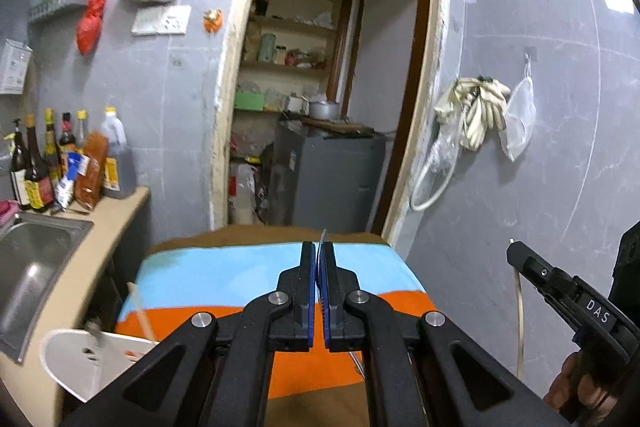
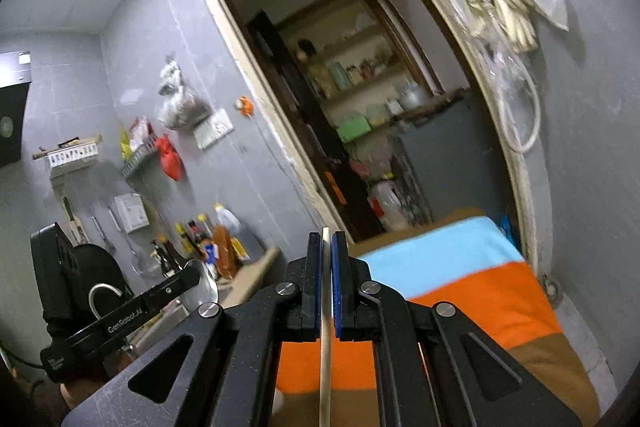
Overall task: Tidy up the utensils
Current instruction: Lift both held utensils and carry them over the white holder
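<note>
The white holder (image 1: 86, 359) stands at the lower left of the left wrist view, between the sink (image 1: 36, 267) and the striped surface (image 1: 224, 279). One pale chopstick (image 1: 141, 311) leans out of it; its other contents are blurred. The left gripper (image 1: 319, 259) has its jaws closed on a thin metal utensil (image 1: 322, 241), whose edge projects just beyond the tips. The right gripper (image 2: 327, 247) has its jaws closed on a second pale chopstick (image 2: 325, 359), which runs back under the body. Both grippers are held above the surface. The surface's far edge sits near an open doorway (image 1: 320, 67), and the wall (image 1: 540, 167) lies close on the right.
</note>
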Available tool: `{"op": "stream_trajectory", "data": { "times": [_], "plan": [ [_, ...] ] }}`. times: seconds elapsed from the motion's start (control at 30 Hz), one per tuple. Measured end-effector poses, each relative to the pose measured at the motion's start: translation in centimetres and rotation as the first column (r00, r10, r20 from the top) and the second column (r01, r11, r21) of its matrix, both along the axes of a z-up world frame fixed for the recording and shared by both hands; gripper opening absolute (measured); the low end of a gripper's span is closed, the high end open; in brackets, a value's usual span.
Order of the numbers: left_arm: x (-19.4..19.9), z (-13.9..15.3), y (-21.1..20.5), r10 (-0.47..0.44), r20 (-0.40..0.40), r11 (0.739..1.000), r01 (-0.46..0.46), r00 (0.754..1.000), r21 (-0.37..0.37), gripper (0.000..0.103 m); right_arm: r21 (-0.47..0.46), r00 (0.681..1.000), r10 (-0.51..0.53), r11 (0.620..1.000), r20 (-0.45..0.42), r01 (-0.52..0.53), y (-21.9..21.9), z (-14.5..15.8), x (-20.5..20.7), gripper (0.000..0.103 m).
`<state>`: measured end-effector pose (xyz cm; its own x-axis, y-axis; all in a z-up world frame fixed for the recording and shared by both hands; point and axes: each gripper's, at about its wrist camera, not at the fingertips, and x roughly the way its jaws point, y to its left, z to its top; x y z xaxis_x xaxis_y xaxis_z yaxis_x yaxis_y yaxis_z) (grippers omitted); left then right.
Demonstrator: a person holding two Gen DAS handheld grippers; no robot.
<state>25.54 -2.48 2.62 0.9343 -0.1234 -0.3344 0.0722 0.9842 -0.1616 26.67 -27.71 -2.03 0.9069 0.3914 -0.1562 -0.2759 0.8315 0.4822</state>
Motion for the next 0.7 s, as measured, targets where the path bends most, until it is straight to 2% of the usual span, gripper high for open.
{"op": "stream_trajectory", "data": {
  "times": [0.13,0.37,0.57,0.7],
  "plan": [
    [-1.2,1.3,2.5,0.041,0.028,0.999,-0.041,0.999,0.006,0.003,0.016,0.998,0.024,1.0,0.066,-0.026,3.6,1.5,0.5,0.004],
    [-2.8,3.3,8.6,0.147,0.055,0.989,-0.148,0.988,0.006,0.003,0.004,0.987,0.116,0.993,0.114,-0.117,11.2,3.3,2.4,0.004],
    [-4.4,4.5,14.2,0.277,0.116,0.958,-0.283,0.954,0.037,0.003,0.015,0.966,0.177,0.983,0.187,-0.183,16.9,4.0,3.6,0.004],
    [-4.5,4.2,17.4,0.367,0.135,0.924,-0.377,0.921,0.061,0.003,0.02,0.966,0.143,0.988,0.216,-0.151,20.1,3.9,4.0,0.004]
  ]
}}
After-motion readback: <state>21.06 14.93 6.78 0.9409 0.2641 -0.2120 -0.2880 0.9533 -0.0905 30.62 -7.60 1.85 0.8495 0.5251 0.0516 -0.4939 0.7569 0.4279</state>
